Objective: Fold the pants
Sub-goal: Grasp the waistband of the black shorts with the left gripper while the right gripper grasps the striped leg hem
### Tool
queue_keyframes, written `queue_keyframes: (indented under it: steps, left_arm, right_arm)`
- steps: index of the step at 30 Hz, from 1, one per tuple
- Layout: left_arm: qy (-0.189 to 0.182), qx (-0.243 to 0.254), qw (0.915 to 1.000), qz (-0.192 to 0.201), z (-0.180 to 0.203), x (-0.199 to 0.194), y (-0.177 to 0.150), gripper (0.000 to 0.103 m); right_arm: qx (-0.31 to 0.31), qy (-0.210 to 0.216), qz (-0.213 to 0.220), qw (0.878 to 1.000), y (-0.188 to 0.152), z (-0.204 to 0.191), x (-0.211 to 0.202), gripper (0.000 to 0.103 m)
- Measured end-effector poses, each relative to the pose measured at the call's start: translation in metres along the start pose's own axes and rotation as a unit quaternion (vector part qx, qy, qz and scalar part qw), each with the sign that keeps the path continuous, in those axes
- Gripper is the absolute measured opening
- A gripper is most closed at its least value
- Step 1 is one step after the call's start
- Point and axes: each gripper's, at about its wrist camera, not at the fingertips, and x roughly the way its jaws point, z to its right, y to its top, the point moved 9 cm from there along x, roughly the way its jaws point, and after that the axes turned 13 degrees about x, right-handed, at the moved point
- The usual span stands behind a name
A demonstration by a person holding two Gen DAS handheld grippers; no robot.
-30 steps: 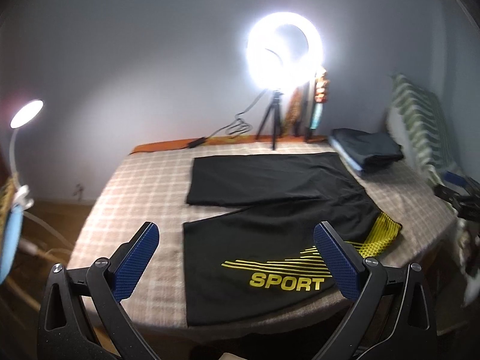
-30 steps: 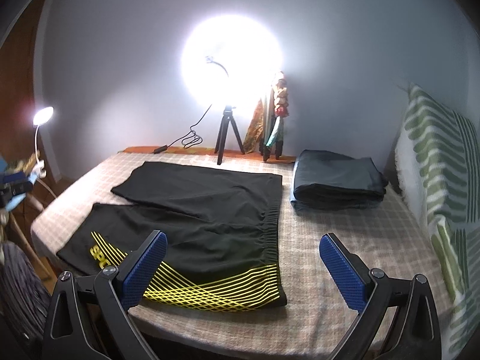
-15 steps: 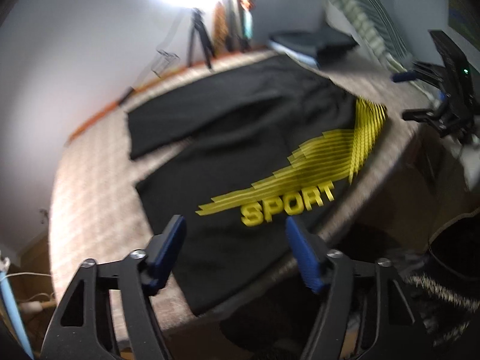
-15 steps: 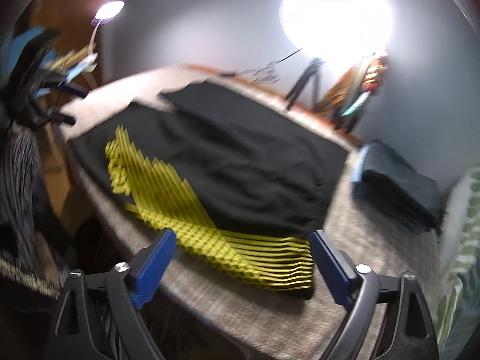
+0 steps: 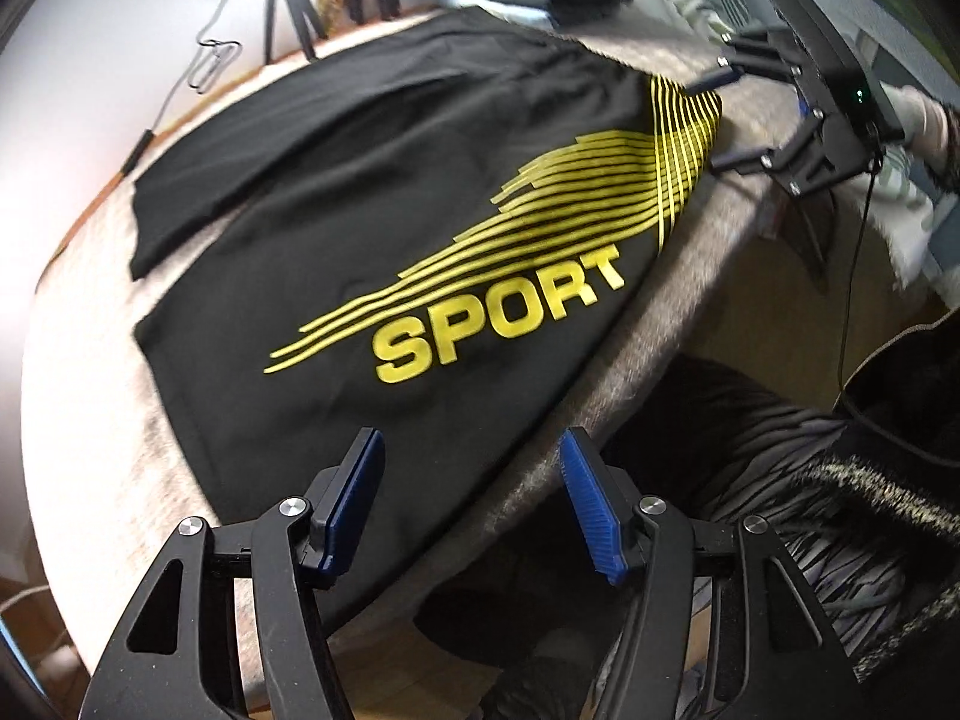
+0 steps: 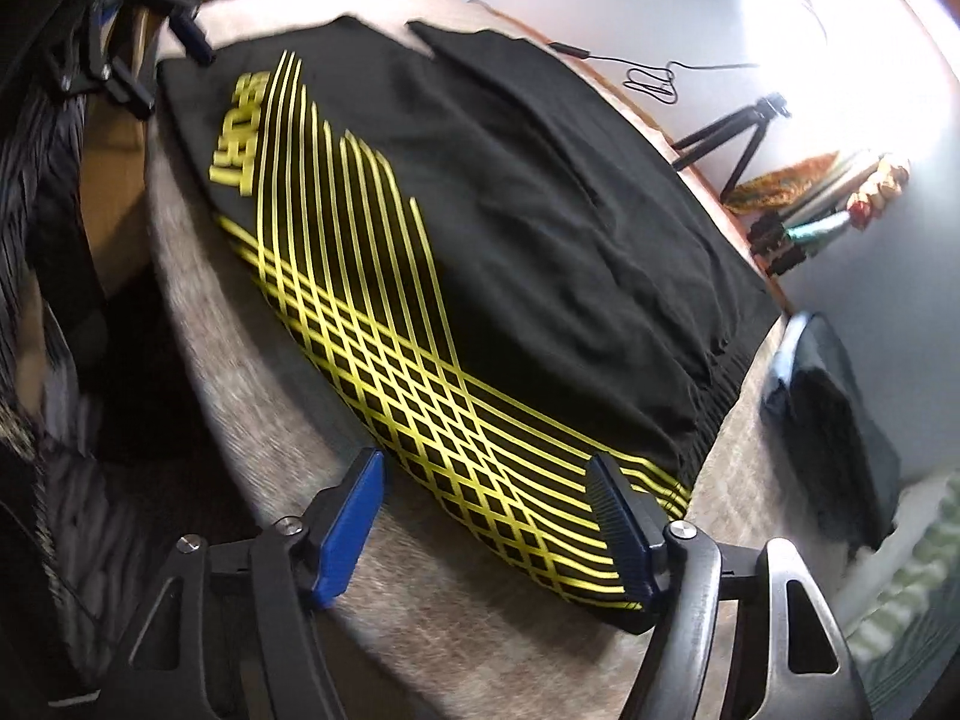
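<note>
The black pants (image 5: 372,192) (image 6: 510,228) lie spread flat on the bed (image 5: 90,396) (image 6: 228,324), both legs laid out side by side, the nearer one printed with a yellow SPORT logo (image 5: 498,312) and yellow stripes that cross into a lattice near the waistband (image 6: 714,402).

The left gripper (image 5: 471,504) hangs just over the nearer leg's hem at the bed's edge. Its jaws stand wide apart, blue pads (image 5: 354,504) facing each other with nothing between them, and no contact with the cloth shows.

The right gripper (image 6: 498,516) sits low by the waistband corner, jaws likewise wide open and holding nothing; its right pad (image 6: 618,528) overlaps the striped corner, though whether it touches is unclear.

Farther off, a stack of folded dark clothes (image 6: 834,420) rests on the bed beside the waistband, and a tripod (image 6: 738,138) stands near the wall.
</note>
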Motion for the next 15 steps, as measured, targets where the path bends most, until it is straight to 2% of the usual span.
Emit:
queue_keyframes:
  steps: [1, 5, 8, 11, 13, 14, 15]
  left_arm:
    - [-0.002, 0.003, 1.0000, -0.002, 0.001, 0.002, -0.001, 0.060]
    - [0.003, 0.020, 0.9997, -0.012, 0.001, 0.010, -0.003, 0.062]
    - [0.010, 0.020, 0.9997, -0.008, -0.004, 0.010, 0.000, 0.063]
    - [0.024, 0.019, 0.9995, -0.005, -0.011, 0.012, 0.000, 0.063]
    - [0.016, 0.018, 0.9997, 0.003, -0.012, 0.013, 0.000, 0.062]
    - [0.009, 0.018, 0.9998, 0.007, -0.012, 0.013, 0.000, 0.058]
    - [0.002, 0.018, 0.9998, 0.012, -0.012, 0.013, 0.001, 0.048]
  right_arm:
    - [-0.005, 0.000, 0.003, 1.000, 0.001, -0.001, 0.001, 0.065]
    - [-0.007, 0.010, -0.002, 1.000, 0.005, 0.000, 0.002, 0.031]
    - [0.009, 0.021, 0.000, 1.000, 0.010, 0.005, 0.000, 0.017]
    - [0.039, 0.035, 0.014, 0.999, 0.022, 0.014, -0.008, 0.014]
    - [0.045, 0.034, 0.022, 0.998, 0.029, 0.019, -0.012, 0.013]
    - [0.049, 0.035, 0.024, 0.998, 0.033, 0.022, -0.013, 0.013]
    - [0.051, 0.035, 0.025, 0.998, 0.035, 0.023, -0.014, 0.012]
